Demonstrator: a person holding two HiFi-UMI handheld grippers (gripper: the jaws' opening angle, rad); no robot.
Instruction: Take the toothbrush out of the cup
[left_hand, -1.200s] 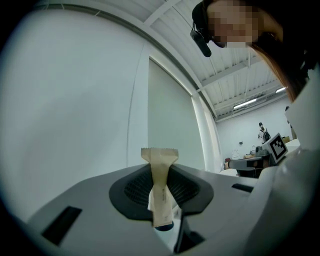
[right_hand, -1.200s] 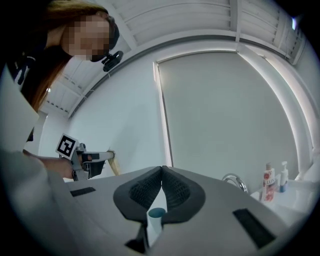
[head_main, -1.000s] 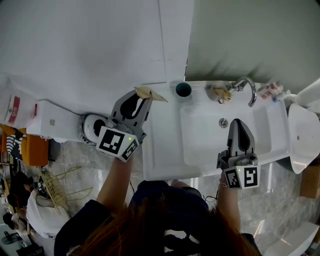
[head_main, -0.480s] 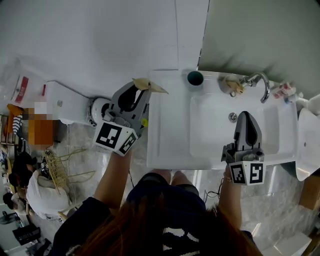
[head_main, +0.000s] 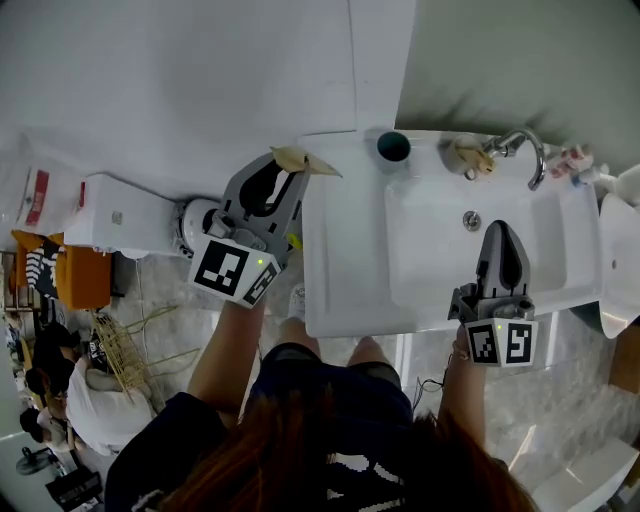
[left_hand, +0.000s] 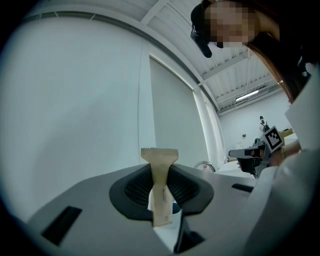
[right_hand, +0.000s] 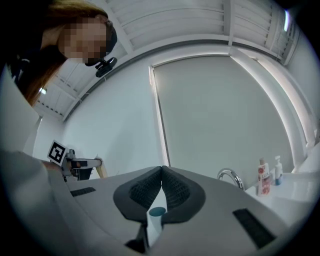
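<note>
- White wall and a grey panel stand behind a white sink, with a tap at its back rim and small bottles to the right of the tap.
- A dark teal cup stands upright on the back rim, left of the tap.
- The left gripper hangs level just off the sink's left edge, its 2 jaws narrow and clamped on a flat tan packet with a sawtooth end; this looks like the wrapped toothbrush.
- The packet is out of the cup and apart from it, to its left, with its toothed end sticking up past the jaws.
- The right gripper hangs over the basin's front, near the drain; its 2 jaws are pressed together with nothing between them.
</note>
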